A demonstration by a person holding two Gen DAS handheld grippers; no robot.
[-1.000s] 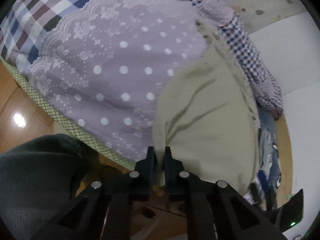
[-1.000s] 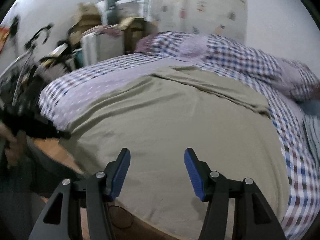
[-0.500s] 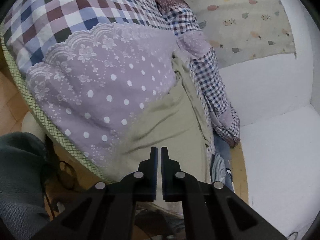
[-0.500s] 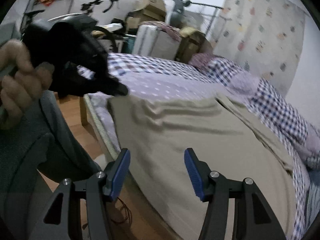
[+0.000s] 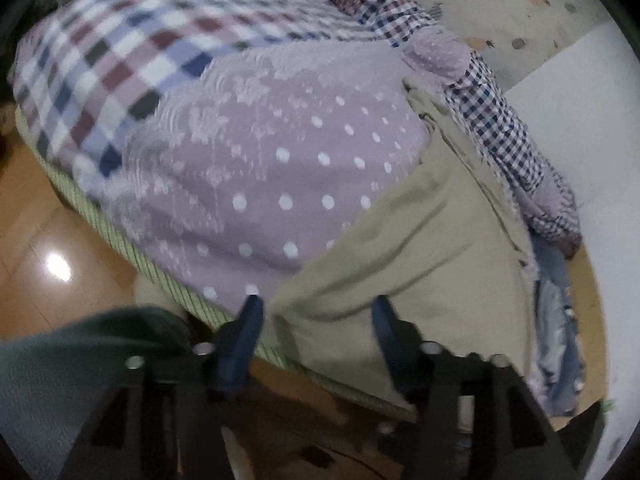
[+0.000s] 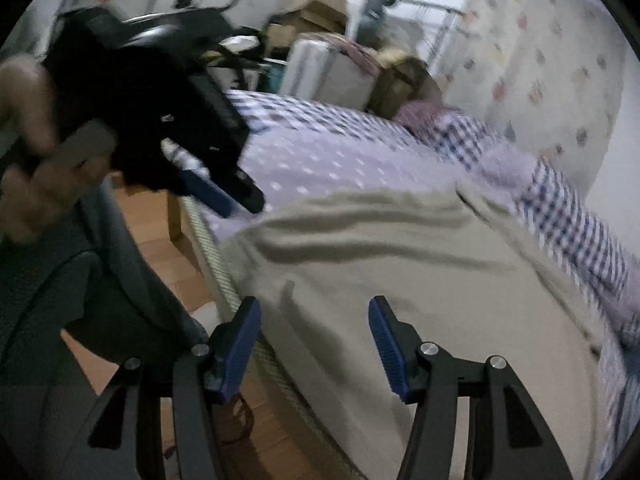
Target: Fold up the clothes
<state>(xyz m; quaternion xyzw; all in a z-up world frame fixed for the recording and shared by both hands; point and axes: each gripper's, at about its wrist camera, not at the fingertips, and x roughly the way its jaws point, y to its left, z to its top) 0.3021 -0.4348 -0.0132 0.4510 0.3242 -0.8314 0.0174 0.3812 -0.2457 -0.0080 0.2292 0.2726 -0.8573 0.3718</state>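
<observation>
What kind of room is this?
Most likely a bedroom that also stores things. There is a bed with a checked and dotted cover, a tan garment spread on it for folding, and a suitcase with cardboard boxes behind.

The left gripper [image 5: 316,308] has its two blue-padded fingers spread wide apart and nothing sits between them. The right gripper [image 6: 314,312] is spread wide in the same way, with an empty gap. In the right wrist view a bare hand [image 6: 44,160] holds the left gripper's black body.
</observation>
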